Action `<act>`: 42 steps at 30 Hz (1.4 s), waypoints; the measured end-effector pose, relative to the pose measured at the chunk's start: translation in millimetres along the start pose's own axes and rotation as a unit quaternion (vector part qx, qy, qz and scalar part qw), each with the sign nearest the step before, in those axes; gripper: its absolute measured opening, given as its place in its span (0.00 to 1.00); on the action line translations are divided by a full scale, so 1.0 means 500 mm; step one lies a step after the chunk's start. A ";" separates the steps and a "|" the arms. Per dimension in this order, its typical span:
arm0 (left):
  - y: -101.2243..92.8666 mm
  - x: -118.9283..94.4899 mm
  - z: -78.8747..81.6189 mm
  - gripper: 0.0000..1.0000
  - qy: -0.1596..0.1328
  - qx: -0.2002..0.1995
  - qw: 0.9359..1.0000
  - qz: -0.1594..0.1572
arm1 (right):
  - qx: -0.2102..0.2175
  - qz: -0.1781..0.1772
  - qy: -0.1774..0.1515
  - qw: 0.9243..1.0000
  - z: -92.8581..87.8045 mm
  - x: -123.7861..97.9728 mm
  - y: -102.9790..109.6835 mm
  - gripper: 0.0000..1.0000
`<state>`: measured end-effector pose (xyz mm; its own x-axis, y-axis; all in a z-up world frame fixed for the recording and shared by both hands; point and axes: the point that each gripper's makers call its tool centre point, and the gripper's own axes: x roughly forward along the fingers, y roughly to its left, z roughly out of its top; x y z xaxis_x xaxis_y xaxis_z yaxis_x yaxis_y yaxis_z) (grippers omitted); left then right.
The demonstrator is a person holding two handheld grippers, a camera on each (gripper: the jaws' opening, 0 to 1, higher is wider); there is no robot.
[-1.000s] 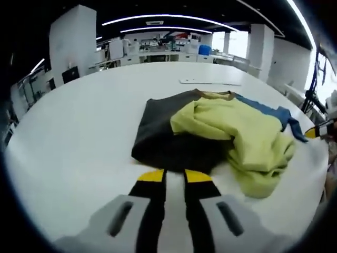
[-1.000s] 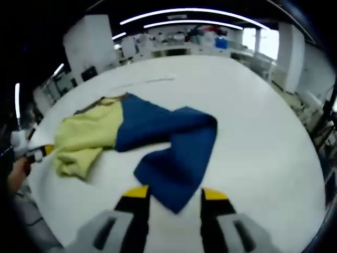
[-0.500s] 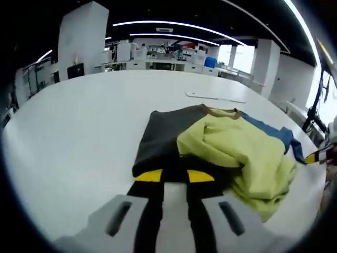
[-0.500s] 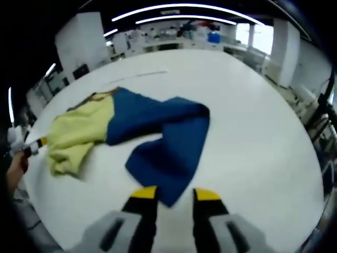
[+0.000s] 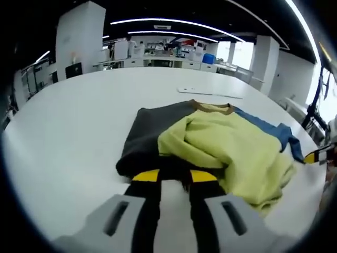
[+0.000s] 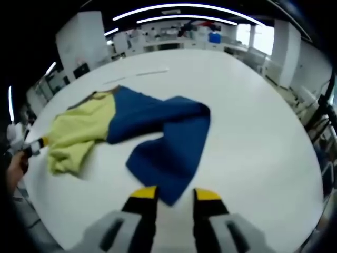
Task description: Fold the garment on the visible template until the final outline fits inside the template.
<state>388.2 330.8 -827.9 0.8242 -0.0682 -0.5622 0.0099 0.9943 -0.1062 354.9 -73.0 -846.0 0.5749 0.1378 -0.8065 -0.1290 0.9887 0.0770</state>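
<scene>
A broad white counter fills a lab lit by ceiling strips, with desks and pillars far behind. On it lies a rumpled shirt in three colours: a dark panel on the left, a yellow heap bunched over the middle, and blue to the right, where a blue sleeve stretches toward the near edge. The left tool, jaws slightly apart, has its yellow tips at the near hem of the dark panel; whether cloth is pinched between them cannot be told. The right tool is spread, straddling the sleeve's near tip without closing on it. A thin white strip lies on the counter beyond the collar. No template outline can be made out under the cloth. Judging by the loose heap, folding has barely begun; squaring and tucking remain.
</scene>
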 end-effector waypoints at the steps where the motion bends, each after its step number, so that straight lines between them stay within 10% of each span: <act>1: -0.005 -0.002 -0.004 0.17 0.001 -0.001 1.000 -0.003 | 0.001 0.001 0.000 1.000 0.000 0.000 0.001 0.22; 25: -0.011 -0.014 -0.009 0.00 0.019 -0.016 0.999 -0.028 | -0.006 -0.006 -0.012 1.000 0.012 0.010 -0.008 0.00; 42: 0.148 -0.127 -0.001 0.00 -0.001 -0.006 0.998 0.066 | -0.070 -0.029 0.003 0.997 0.021 -0.023 -0.125 0.00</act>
<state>336.4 408.8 -800.5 0.8187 0.0631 -0.5708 -0.1054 0.9936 -0.0413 364.7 -135.5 -835.6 0.5801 0.0798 -0.8106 -0.2073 0.9769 -0.0522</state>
